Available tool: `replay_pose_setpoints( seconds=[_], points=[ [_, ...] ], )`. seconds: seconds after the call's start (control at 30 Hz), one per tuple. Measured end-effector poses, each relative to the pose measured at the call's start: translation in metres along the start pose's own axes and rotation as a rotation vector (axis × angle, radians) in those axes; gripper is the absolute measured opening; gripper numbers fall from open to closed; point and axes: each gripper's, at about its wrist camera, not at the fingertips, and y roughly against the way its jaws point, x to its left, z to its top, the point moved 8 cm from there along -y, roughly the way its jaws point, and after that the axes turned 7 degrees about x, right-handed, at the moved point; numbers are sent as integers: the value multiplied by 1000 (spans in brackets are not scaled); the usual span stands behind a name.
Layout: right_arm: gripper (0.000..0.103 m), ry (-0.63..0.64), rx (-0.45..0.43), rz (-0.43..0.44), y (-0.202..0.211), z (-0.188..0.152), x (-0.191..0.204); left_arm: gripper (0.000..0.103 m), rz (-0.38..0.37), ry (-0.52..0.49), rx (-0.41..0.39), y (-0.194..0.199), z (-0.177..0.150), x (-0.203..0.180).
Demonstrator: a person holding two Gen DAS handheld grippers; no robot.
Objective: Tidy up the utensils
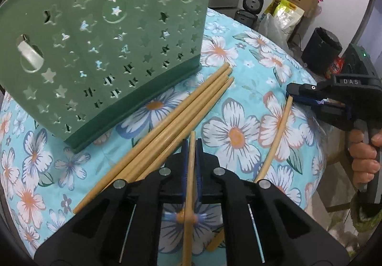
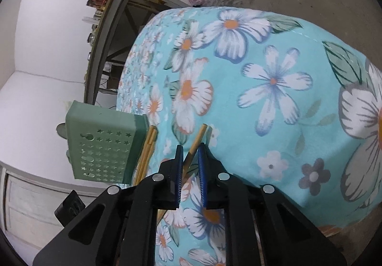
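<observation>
The left gripper (image 1: 191,144) clamps one wooden chopstick (image 1: 190,184). Four loose wooden chopsticks (image 1: 167,122) lie left of it on the floral turquoise cloth (image 1: 238,55), beside the star-perforated green plastic holder (image 1: 107,46). Far right, the right gripper (image 1: 292,93) pinches another chopstick's tip (image 1: 277,137).

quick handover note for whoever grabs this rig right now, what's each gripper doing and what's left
Left gripper: jaws shut on one chopstick.
Right gripper: jaws closed on a second chopstick near its end.
Green holder stands on the floral cloth; four loose chopsticks lie beside its base.
Done: two sticks gripped; whether any sit in the holder cannot be seen.
Left: drop both in the holder, then the four loose ones.
</observation>
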Motion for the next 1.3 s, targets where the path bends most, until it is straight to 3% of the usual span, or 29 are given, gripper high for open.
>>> replay_pose_setpoints(
  seconds=[0.2, 0.73, 1.3],
  points=[
    [10, 108, -42, 38, 14, 1, 34, 5, -5, 20, -69, 34, 3, 8],
    [7, 465, -153, 4, 56, -14, 133, 5, -50, 46, -318, 167, 15, 18],
    [6, 583, -210, -13, 69, -25, 178, 5, -35, 54, -583, 273, 39, 30]
  ],
)
